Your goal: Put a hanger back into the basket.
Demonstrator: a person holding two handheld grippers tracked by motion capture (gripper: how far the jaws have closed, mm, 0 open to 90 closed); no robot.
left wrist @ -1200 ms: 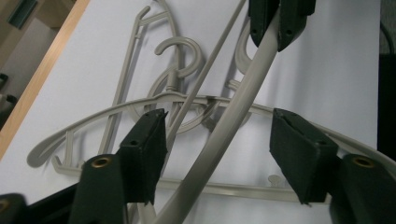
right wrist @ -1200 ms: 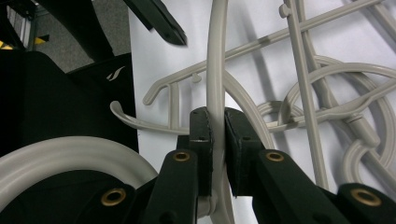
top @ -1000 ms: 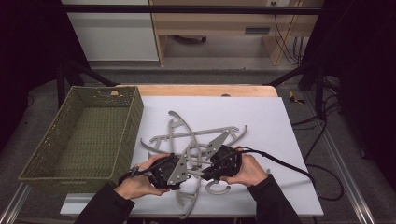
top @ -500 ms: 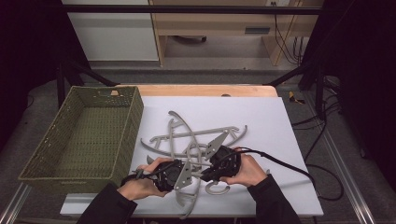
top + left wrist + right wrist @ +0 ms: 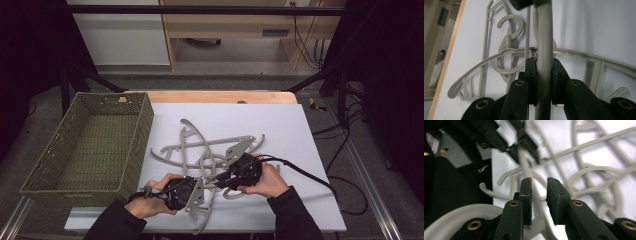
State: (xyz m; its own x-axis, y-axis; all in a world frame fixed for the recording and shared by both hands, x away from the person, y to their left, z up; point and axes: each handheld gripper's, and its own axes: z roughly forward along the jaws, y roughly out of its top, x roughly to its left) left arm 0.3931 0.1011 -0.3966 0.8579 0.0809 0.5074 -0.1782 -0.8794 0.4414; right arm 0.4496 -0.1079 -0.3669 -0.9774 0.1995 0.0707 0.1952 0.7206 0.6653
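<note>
Left gripper has just clamped a hanger bar mid-frame; right gripper jaws just eased apart, gripping nothing. Basket at left empty, hangers still piled.

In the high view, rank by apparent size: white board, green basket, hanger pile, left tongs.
1. White board
2. Green basket, though it looks nearly as large
3. Hanger pile
4. Left tongs, smallest

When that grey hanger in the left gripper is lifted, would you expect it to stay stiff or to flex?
The grey hanger looks like thin moulded plastic, so probably light and fairly stiff, flexing slightly. Its arms cross the other hangers, so it may snag and drag them.
</note>
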